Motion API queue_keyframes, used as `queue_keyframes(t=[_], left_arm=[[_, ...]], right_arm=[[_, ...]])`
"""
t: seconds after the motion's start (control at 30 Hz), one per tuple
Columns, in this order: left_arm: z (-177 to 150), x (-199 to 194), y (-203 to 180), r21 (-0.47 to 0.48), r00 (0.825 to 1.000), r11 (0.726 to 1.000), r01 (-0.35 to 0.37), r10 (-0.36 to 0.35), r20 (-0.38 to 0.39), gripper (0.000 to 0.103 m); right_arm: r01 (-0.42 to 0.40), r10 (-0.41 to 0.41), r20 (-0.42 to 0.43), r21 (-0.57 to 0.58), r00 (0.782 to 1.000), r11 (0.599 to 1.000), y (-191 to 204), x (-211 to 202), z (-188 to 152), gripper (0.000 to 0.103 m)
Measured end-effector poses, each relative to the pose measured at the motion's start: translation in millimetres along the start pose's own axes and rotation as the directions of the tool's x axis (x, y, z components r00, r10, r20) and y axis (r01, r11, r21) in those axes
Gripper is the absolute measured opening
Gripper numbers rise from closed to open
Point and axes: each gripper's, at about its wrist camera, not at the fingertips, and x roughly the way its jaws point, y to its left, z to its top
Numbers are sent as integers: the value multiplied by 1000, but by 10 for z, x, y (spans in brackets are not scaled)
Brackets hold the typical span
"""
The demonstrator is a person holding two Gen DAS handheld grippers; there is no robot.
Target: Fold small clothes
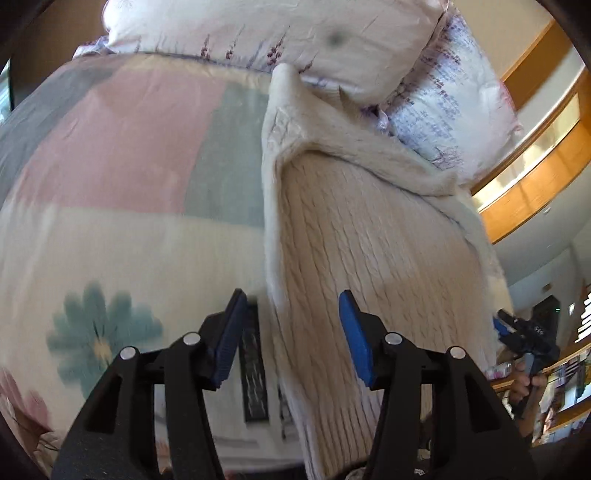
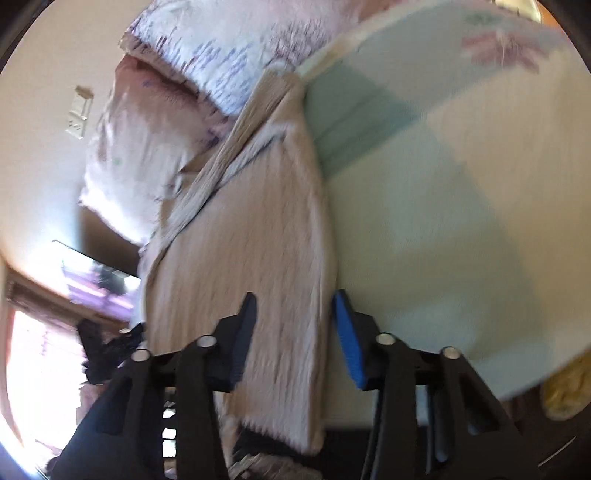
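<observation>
A cream cable-knit sweater [image 1: 369,236] lies flat on the bed, folded lengthwise into a long strip, with a sleeve laid across its far end. It also shows in the right wrist view [image 2: 258,236], blurred. My left gripper [image 1: 295,332] is open, hovering over the sweater's near left edge, holding nothing. My right gripper [image 2: 295,332] is open over the sweater's near right edge, holding nothing. The right gripper also shows small at the far right of the left wrist view [image 1: 517,332], held by a hand.
The bed is covered by a pastel patchwork quilt [image 1: 129,184] with flower prints. Floral pillows [image 1: 295,33] lie at the head of the bed beyond the sweater. Wooden furniture [image 1: 535,177] stands to the right of the bed.
</observation>
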Motion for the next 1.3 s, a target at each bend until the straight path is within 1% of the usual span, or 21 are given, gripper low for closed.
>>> queue_keyframes(t=[0.13,0.2,0.27,0.33,0.4,0.5,0.6,0.67,0.7,0.73,0.77,0.8,0.83,0.87,0.93,0.97,1.13,1.2,1.23,1.27,1.3], left_arm=[[-343,-88,-69,-44,994,993,106,-106,3,44],[-472,-109,-77,-60,991,989,132,-132,-6,33],[-548,-81,-91,-97,982,978,184,-187,-27,16],[-511,-18,-143,-104,974,970,219,-223,-36,7],[-362,-9,-197,-77,972,970,233,-235,-24,6],[337,-79,-187,-62,958,958,281,-275,80,6],[1177,-43,-217,-16,957,979,201,-193,218,6],[1624,124,-216,-36,954,986,161,-146,263,7],[1835,256,-210,-53,957,989,136,-117,267,10],[2118,494,-177,-85,965,992,90,-66,254,15],[2244,628,-126,-114,972,992,47,-19,233,33],[2304,700,-70,-142,976,990,8,23,218,45],[2323,753,59,-193,976,981,-30,70,205,60],[2309,770,145,-213,979,977,-10,52,195,62],[2189,829,299,-222,987,972,74,-39,159,63],[2134,877,347,-226,990,971,76,-46,135,62],[1915,1289,482,-300,982,937,180,-186,9,54],[1907,1335,436,-283,984,942,178,-178,28,50],[1920,1383,402,-289,983,940,183,-185,21,33],[1914,1457,384,-330,973,918,220,-230,11,17],[1884,1476,362,-363,967,900,242,-253,16,17]], right_arm=[[-116,121,-106,52,987,992,-14,102,-271,8],[-148,154,-120,60,981,987,19,147,-358,8],[-191,195,-97,56,976,980,78,125,-302,8],[-262,265,-60,60,962,963,159,78,-177,8],[-324,324,1,28,946,946,335,19,87,8],[-404,404,96,-20,910,914,598,-20,598,8],[-424,426,188,-52,885,904,864,134,1296,8],[-421,417,245,-38,875,906,894,309,1746,8],[-406,396,268,-17,878,914,889,438,1939,10],[-375,358,283,8,890,927,870,581,2114,20],[-279,254,285,48,924,959,846,766,2303,30],[-204,174,279,86,945,975,810,867,2379,48],[-154,115,259,135,959,979,735,948,2393,49],[-167,133,236,134,963,977,691,971,2369,49],[-141,118,228,89,967,986,655,930,2304,66],[-100,82,243,64,967,993,664,890,2274,70],[-82,78,183,15,980,996,629,899,2178,71],[-71,71,160,-3,985,997,616,974,2149,71],[-66,67,157,-10,985,998,602,975,2114,71],[-56,58,151,-21,987,998,584,1002,2096,71],[-51,54,149,-23,987,998,563,988,2074,71]])
